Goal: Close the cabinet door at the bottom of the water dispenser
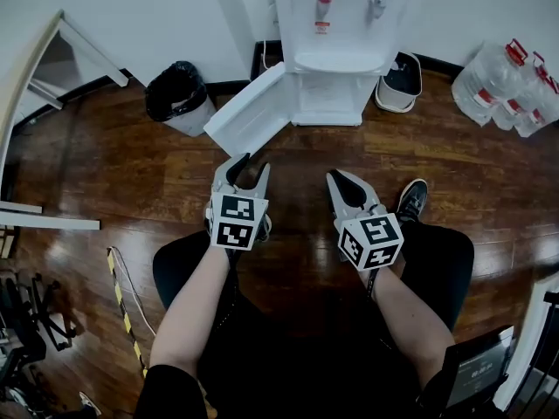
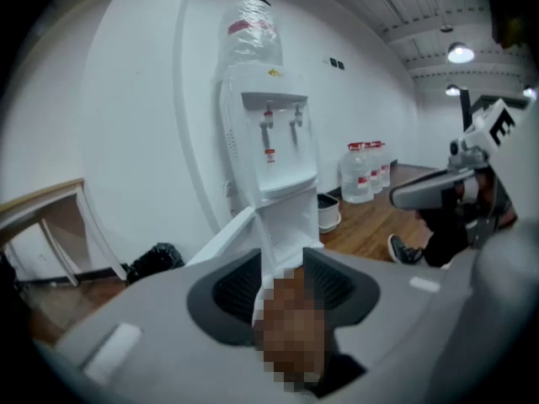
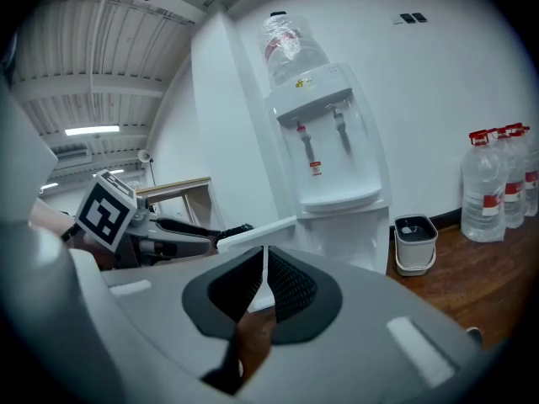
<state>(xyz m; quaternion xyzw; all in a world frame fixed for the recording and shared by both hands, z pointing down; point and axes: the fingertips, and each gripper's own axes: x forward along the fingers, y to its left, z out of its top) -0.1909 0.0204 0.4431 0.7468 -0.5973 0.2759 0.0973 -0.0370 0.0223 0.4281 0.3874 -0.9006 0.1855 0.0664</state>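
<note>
Standing open, the white cabinet door (image 1: 249, 112) juts left from the base of the white water dispenser (image 1: 341, 59), far ahead; left gripper (image 1: 251, 168) released and empty, right gripper (image 1: 342, 182) clenched on nothing.

Left gripper (image 2: 285, 263) jaws apart, nothing gripped. Water dispenser (image 2: 274, 154) stands ahead against the wall; its bottom cabinet door (image 2: 221, 241) is open, swung leftward.

Left gripper (image 1: 250, 169): jaws apart, nothing between them. Right gripper (image 1: 342, 184): jaws together, empty. Both grippers point forward and slightly downward, side by side but not touching. The left forearm (image 1: 194, 308) and right forearm (image 1: 403, 317) extend forward, bare.
</note>
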